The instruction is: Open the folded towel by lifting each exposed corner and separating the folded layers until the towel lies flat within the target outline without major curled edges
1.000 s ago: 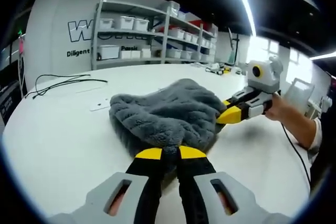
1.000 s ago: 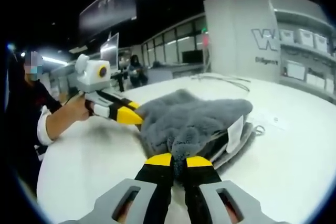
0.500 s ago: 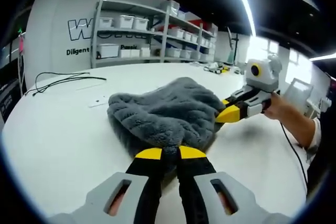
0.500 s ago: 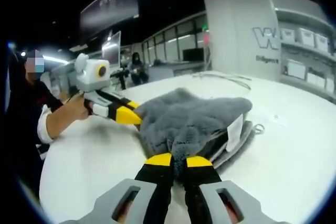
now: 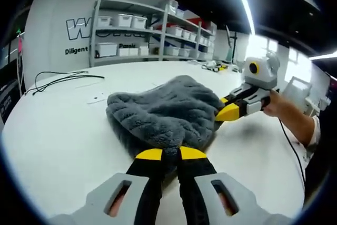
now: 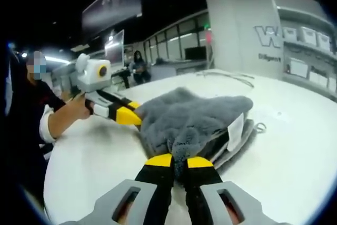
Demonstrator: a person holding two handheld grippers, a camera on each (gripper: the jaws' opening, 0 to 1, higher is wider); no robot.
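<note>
A fluffy grey towel (image 5: 166, 111) lies bunched and folded on the white table (image 5: 63, 130). My left gripper (image 5: 171, 154) is shut on its near edge. The right gripper (image 5: 227, 112) comes in from the right, shut on the towel's right corner. In the right gripper view the towel (image 6: 184, 119) shows several layers and a white label (image 6: 235, 133). My right gripper (image 6: 179, 160) pinches a raised fold of the towel. The left gripper (image 6: 129, 116) grips the towel's left edge, held by a person's hand (image 6: 79, 108).
Black cables (image 5: 58, 80) lie on the far left of the table. Shelves with white bins (image 5: 152, 38) stand behind the table. A small loop (image 6: 259, 127) lies on the table beside the towel. A person's arm (image 5: 295, 122) reaches in at the right.
The towel has been drawn slightly taller between the two grippers. Both grippers keep their hold.
</note>
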